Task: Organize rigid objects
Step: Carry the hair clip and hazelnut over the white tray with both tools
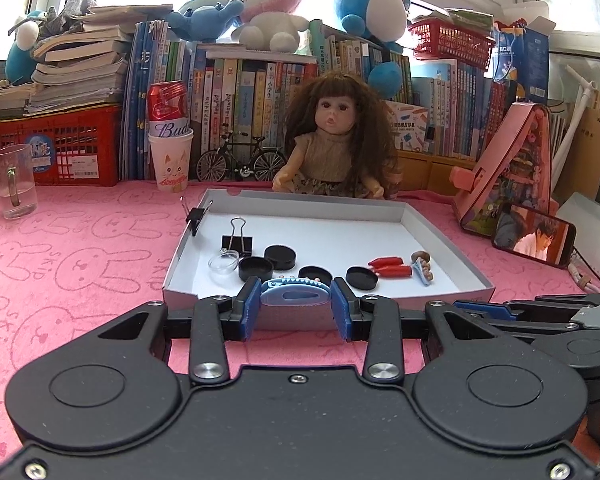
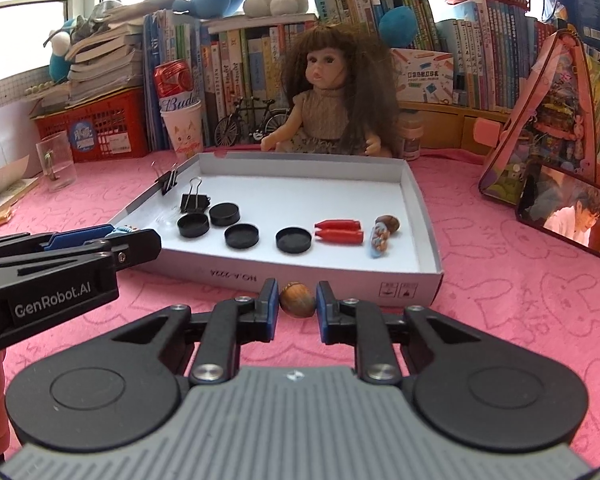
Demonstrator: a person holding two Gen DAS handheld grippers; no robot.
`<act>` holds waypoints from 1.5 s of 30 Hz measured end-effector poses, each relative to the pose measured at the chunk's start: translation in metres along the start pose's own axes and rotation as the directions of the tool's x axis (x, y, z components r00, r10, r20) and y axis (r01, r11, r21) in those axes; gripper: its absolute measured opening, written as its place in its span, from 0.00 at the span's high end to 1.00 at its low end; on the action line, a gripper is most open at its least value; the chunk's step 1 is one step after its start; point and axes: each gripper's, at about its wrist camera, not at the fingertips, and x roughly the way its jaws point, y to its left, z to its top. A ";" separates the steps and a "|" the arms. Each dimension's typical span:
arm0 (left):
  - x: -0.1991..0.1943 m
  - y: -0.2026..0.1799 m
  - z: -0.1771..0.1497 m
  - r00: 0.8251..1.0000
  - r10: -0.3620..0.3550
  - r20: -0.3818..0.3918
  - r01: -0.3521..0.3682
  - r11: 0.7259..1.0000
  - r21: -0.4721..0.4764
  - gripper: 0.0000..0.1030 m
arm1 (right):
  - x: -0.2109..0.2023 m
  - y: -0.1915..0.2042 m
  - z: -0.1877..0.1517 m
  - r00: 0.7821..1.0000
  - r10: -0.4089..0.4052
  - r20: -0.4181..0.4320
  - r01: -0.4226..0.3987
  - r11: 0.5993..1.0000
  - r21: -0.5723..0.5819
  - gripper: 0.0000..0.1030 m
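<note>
My left gripper [image 1: 296,300] is shut on a blue oval plastic piece [image 1: 295,295], held above the near edge of the white box tray [image 1: 432,224]. My right gripper [image 2: 298,300] is shut on a brown nut [image 2: 297,299], just in front of the tray's near wall [image 2: 340,280]. Inside the tray lie several black round caps [image 2: 241,236], a black binder clip [image 2: 192,202], a clear cup [image 1: 224,263], two red pieces [image 2: 337,232], a second nut [image 2: 388,224] and a small blue packet [image 2: 378,242]. Another binder clip [image 2: 168,181] grips the tray's left wall.
A doll [image 1: 336,140] sits right behind the tray. A glass mug [image 1: 14,180], a paper cup with a can [image 1: 171,156] and red baskets stand at back left. A phone [image 1: 534,234] leans on a pink case at right. A pink cloth covers the table.
</note>
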 end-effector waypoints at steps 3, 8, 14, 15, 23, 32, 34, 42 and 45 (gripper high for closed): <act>0.002 -0.001 0.003 1.000 -0.007 0.006 0.007 1.000 0.000 0.65 | 0.001 -0.003 0.003 1.000 -0.006 0.005 0.006 1.000 0.010 0.76; 0.009 -0.002 0.010 1.000 -0.012 0.004 0.012 1.000 -0.008 0.65 | 0.004 -0.008 0.009 1.000 -0.015 0.011 0.015 1.000 0.017 0.76; 0.023 -0.003 0.021 1.000 -0.016 0.004 0.016 1.000 -0.023 0.65 | 0.011 -0.016 0.017 1.000 -0.021 0.013 0.020 0.999 0.046 0.76; 0.026 -0.002 0.023 1.000 -0.015 0.002 0.015 0.999 -0.030 0.65 | 0.012 -0.017 0.019 1.000 -0.021 0.011 0.020 0.998 0.053 0.76; 0.050 -0.001 0.036 1.000 -0.020 -0.016 0.019 0.998 -0.054 0.65 | 0.024 -0.024 0.028 0.999 -0.030 0.010 0.030 0.998 0.061 0.76; 0.078 -0.001 0.051 0.999 -0.031 -0.044 0.028 0.997 -0.072 0.65 | 0.044 -0.038 0.039 1.000 -0.012 -0.022 0.014 0.995 0.102 0.76; 0.086 0.000 0.055 0.997 -0.037 -0.062 0.032 0.996 -0.080 0.65 | 0.049 -0.043 0.043 0.999 0.014 -0.041 -0.009 0.993 0.119 0.76; 0.125 0.002 0.070 0.988 -0.059 -0.142 0.041 0.991 -0.129 0.65 | 0.073 -0.065 0.063 0.990 0.079 -0.114 -0.051 0.972 0.230 0.76; 0.139 0.002 0.075 0.982 -0.081 -0.169 0.059 0.989 -0.133 0.65 | 0.084 -0.072 0.071 0.984 0.113 -0.135 -0.074 0.962 0.263 0.76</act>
